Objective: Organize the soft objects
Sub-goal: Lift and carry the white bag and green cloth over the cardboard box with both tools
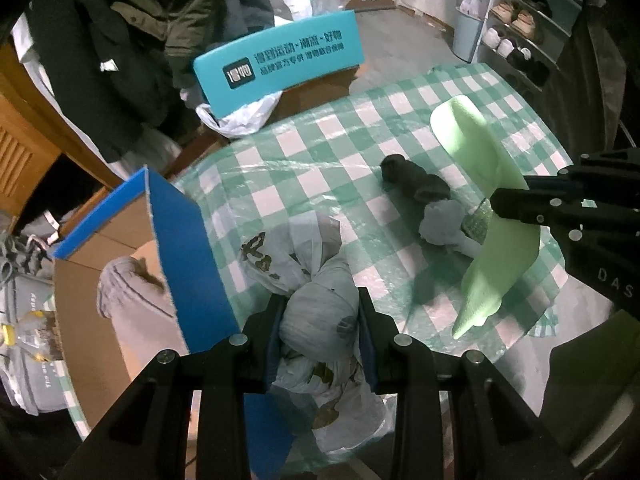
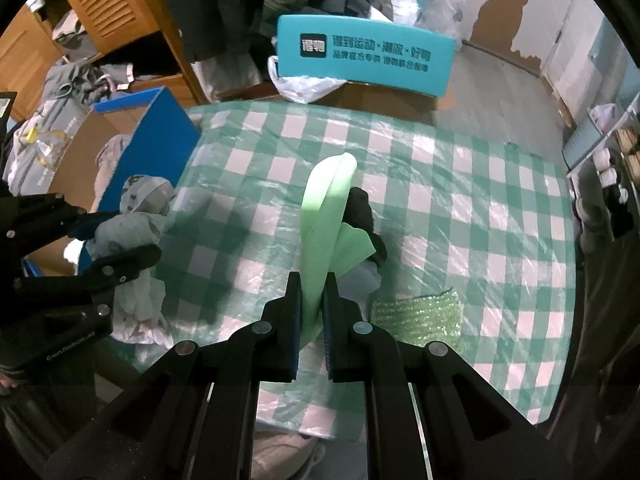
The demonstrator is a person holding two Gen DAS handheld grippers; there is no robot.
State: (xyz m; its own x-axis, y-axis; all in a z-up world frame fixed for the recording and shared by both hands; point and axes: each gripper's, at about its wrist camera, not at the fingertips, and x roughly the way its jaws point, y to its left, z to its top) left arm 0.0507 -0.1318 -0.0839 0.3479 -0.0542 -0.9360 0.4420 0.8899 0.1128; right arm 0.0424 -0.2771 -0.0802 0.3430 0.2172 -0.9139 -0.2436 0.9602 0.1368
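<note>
My left gripper (image 1: 320, 312) is shut on a knotted white plastic bag (image 1: 316, 316) and holds it above the table's left edge, beside the blue cardboard box (image 1: 188, 248); the bag also shows in the right wrist view (image 2: 132, 236). My right gripper (image 2: 312, 304) is shut on a folded light-green foam sheet (image 2: 326, 216), lifted over the checked tablecloth (image 2: 460, 200); the sheet also shows in the left wrist view (image 1: 480, 168). A dark rolled cloth (image 1: 412, 182) and a small white crumpled bag (image 1: 442, 224) lie on the table beside the sheet.
A green bubble-wrap piece (image 2: 416, 314) lies near the table's front. A grey garment (image 1: 128, 292) sits inside the box. A teal chair back (image 2: 366, 54) stands behind the table. A shoe rack (image 1: 528, 20) is at the far right.
</note>
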